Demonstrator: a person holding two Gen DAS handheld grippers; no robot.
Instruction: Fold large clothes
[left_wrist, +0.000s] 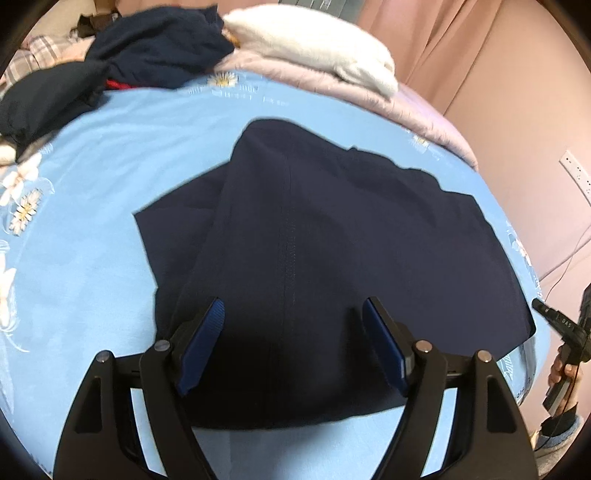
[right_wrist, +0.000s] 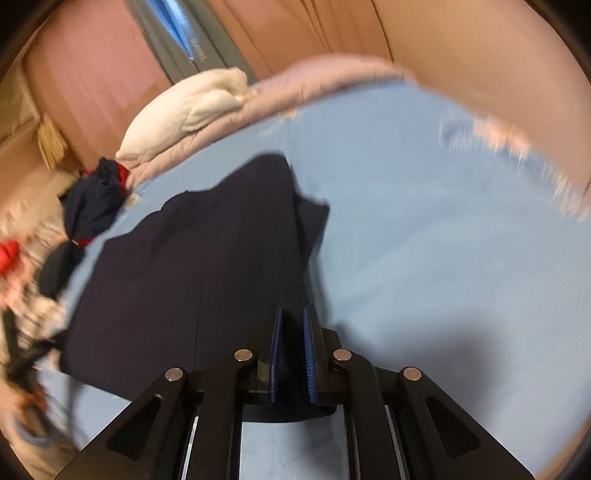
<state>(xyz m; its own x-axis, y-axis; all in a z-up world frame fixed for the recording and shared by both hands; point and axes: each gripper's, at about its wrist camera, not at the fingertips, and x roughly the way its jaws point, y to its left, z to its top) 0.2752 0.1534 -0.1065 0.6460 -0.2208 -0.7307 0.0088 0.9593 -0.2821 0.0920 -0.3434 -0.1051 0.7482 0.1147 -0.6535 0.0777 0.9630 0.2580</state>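
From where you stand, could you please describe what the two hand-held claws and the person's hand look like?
Both the left claw and the right claw are matte black, with triangular cut-out linkages, round silver pivot pins and flat fingers faced with ribbed blue pads. In the left wrist view, the right hand grips a black handle with small white lettering; its cuff looks grey-blue over a dark strap.

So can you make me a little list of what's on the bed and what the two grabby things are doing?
surface: light blue flowered bedsheet
main item: dark navy garment, lying partly folded on the sheet
left gripper: jaws wide open, over the garment's near part, holding nothing
right gripper: jaws nearly shut, navy cloth between them at the garment's near edge
far side: white pillow on a pink quilt
other clothes: dark pile at the back left
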